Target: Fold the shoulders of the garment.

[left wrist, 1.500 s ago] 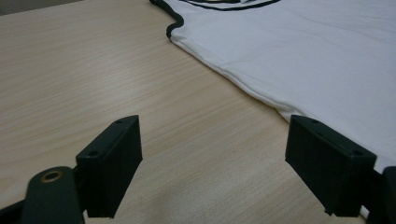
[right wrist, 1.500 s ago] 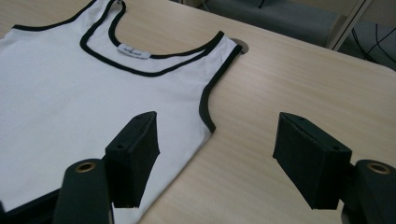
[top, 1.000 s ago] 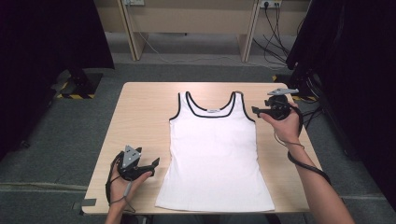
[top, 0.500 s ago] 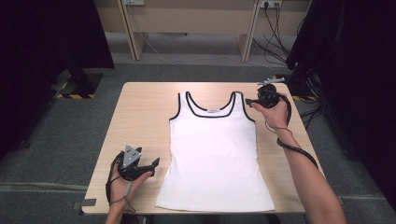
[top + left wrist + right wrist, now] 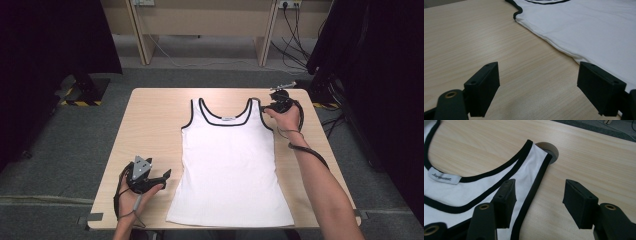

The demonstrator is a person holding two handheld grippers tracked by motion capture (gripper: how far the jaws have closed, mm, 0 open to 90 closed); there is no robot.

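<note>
Right hand-held gripper has descended onto the white black-trimmed tank top's shoulder strap, jaws closing, not yet pinching; left hand-held gripper rests open on the tabletop.

The top is showing as white cloth, soft and matt, with a fine ribbed knit and black cloth trim along its edges; a small woven label is sitting at the neck. The table is looking like pale wood-grain laminate, smooth with a slight sheen. Both grippers' jaws are appearing as matt black plastic, the right gripper and left gripper alike.
</note>
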